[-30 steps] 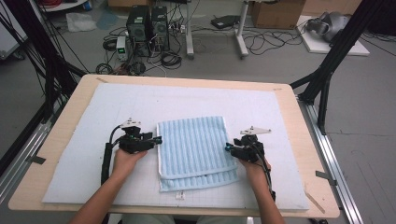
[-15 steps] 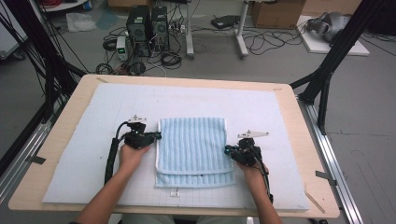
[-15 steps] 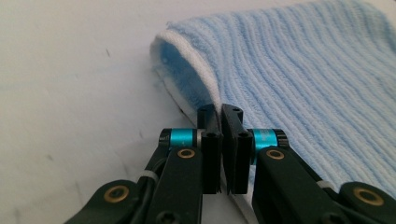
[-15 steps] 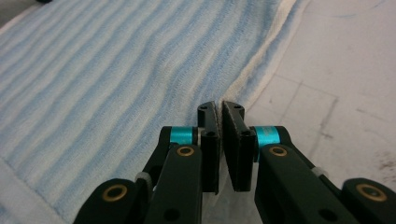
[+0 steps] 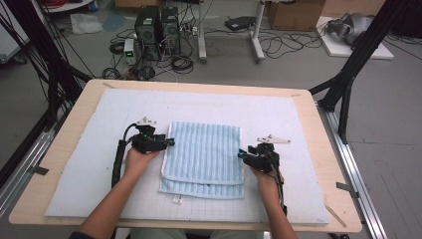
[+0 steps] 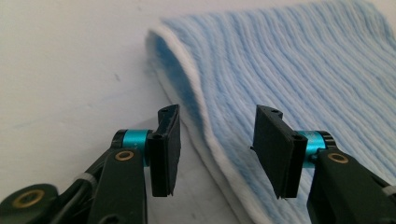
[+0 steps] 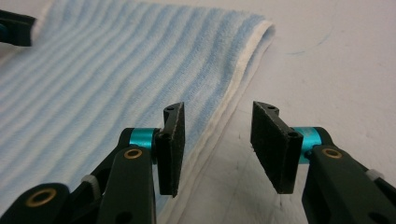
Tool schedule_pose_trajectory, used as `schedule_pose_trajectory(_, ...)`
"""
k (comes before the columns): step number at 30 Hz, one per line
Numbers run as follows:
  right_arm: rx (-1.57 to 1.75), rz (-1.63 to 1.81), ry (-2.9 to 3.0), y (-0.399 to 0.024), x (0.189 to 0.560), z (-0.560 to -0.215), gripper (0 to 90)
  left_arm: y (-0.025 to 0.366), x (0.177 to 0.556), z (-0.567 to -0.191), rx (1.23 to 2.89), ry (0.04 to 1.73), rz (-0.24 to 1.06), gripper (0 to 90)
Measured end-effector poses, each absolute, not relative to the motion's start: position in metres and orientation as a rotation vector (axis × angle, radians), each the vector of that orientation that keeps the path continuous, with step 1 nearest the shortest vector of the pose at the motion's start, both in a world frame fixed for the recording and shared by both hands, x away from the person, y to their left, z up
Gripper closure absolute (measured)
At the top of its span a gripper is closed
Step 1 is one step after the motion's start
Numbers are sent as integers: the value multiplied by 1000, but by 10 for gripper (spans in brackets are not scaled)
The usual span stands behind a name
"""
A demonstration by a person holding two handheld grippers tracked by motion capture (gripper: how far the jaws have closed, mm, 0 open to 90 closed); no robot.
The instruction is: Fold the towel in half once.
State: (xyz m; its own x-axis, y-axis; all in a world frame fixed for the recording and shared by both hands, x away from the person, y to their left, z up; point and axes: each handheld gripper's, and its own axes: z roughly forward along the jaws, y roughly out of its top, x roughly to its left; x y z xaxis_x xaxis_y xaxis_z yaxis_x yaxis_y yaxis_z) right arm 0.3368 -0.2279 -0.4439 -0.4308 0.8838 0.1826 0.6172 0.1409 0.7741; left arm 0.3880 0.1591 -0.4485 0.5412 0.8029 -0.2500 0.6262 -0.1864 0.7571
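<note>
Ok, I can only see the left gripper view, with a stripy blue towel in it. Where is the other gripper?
Observer: In the high view, the right gripper is at the towel's opposite side edge, facing yours.
Operator: Is it holding the towel?
Observer: No. In the right gripper view its jaws stand apart and have just been opening. The towel's white hem lies in the gap, not pinched.
Operator: Is the towel all flat?
Observer: It is folded. In the high view a lower layer sticks out along the near edge, with a small white tag there.
</note>
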Motion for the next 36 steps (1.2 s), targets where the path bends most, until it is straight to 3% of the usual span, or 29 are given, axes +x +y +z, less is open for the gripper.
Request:
schedule_pose_trajectory(3, 1458, 1127, 2146, -221, 349, -449, 574, 156, 385, -448, 1921, 1147, 277, 592)
schedule_pose_trajectory(5, 1428, 1111, 2161, -218, 353, -449, 707, 154, 383, -449, 1952, 1109, 293, 710)
schedule_pose_trajectory(6, 1424, 1118, 2178, -217, 355, -450, 737, 152, 382, -450, 1953, 1102, 297, 828)
schedule_pose_trajectory(7, 1405, 1119, 2192, -217, 357, -450, 815, 151, 382, -449, 1967, 1100, 314, 847)
schedule_pose_trajectory(11, 1401, 1138, 2218, -216, 366, -449, 856, 152, 387, -450, 1908, 1152, 336, 861)
schedule_pose_trajectory(22, 1436, 1088, 2141, -204, 399, -447, 849, 156, 416, -451, 1846, 1190, 373, 850)
schedule_pose_trajectory(24, 1440, 1094, 2132, -204, 401, -448, 828, 156, 416, -452, 1843, 1194, 370, 779)
schedule_pose_trajectory(25, 1443, 1089, 2129, -204, 401, -447, 785, 158, 416, -451, 1834, 1199, 354, 674)
schedule_pose_trajectory(27, 1451, 1107, 2120, -207, 399, -445, 631, 162, 413, -449, 1818, 1198, 287, 548)
schedule_pose_trajectory(31, 1446, 1161, 2102, -213, 390, -438, 494, 171, 401, -440, 1792, 1158, 263, 488)
schedule_pose_trajectory(36, 1419, 1194, 2103, -221, 372, -431, 389, 180, 385, -436, 1756, 1041, 202, 303)
